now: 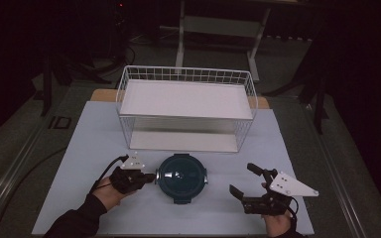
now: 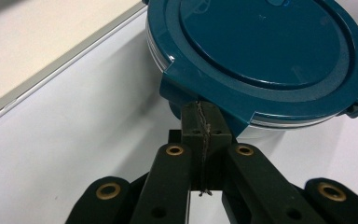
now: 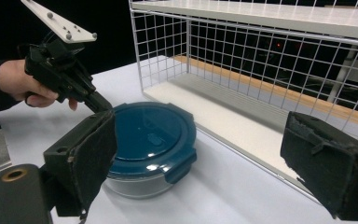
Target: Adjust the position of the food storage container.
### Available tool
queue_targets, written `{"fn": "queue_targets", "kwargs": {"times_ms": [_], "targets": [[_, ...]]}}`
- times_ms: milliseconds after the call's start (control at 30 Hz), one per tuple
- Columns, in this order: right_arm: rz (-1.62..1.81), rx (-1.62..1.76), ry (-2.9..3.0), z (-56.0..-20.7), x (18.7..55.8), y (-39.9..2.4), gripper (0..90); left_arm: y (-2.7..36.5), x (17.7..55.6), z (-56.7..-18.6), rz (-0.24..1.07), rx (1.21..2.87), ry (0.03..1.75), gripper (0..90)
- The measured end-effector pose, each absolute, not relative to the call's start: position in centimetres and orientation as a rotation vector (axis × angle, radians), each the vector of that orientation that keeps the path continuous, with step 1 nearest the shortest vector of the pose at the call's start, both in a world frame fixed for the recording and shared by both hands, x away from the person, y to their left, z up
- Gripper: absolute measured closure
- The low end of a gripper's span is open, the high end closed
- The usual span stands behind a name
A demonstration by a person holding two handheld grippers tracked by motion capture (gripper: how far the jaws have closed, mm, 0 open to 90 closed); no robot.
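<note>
Container (image 1: 182,177) is seen near-centre on the table (image 1: 79,148), in front of the wire rack (image 1: 186,106). Left gripper (image 1: 151,176) is shut, empty, tips touching its left clip (image 2: 186,91). Right gripper (image 1: 242,181) is held wide open, well apart to the right.

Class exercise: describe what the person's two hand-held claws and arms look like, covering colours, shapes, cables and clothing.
Both are black two-jaw tools. The left claw and the right claw each carry a pale grey three-cornered plate with small dark screws on top. Brass-coloured rivets mark the jaw linkages, and the pads look rough and dark. A black cable trails from the left one. The left arm wears a dark sleeve.
</note>
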State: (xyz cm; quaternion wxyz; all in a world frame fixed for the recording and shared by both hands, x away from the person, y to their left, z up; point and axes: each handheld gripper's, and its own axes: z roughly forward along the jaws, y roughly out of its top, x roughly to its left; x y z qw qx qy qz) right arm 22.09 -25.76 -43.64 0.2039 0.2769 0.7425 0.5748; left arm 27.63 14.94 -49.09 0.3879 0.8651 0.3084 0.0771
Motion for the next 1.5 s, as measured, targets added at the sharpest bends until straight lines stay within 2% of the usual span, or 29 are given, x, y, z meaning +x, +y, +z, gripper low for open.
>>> {"fn": "queue_targets", "kwargs": {"times_ms": [767,1100,1200,1267,1300,1333,1500], "targets": [[1.593,0.776,2.092,-43.9,22.2,-25.5,10.5,11.4,28.8,-49.1,0.163,2.217,0.717,90.0],[1.587,0.782,2.093,-44.0,22.3,-25.4,10.6,11.5,29.2,-49.1,0.126,2.207,0.705,90.0],[1.575,0.783,2.091,-44.0,22.2,-25.4,13.0,11.8,29.1,-48.8,0.153,2.192,0.703,89.0],[1.578,0.786,2.083,-44.0,22.1,-25.5,13.0,12.1,28.9,-48.5,0.166,2.181,0.701,80.9],[1.579,0.788,2.085,-44.0,22.0,-25.5,13.0,12.1,28.7,-48.2,0.172,2.18,0.687,80.7],[1.581,0.787,2.091,-44.1,22.0,-25.4,13.0,12.2,28.5,-48.1,0.178,2.175,0.679,76.8],[1.575,0.779,2.101,-44.2,21.9,-25.0,12.4,12.8,28.1,-47.2,0.15,2.107,0.704,43.9]]}}
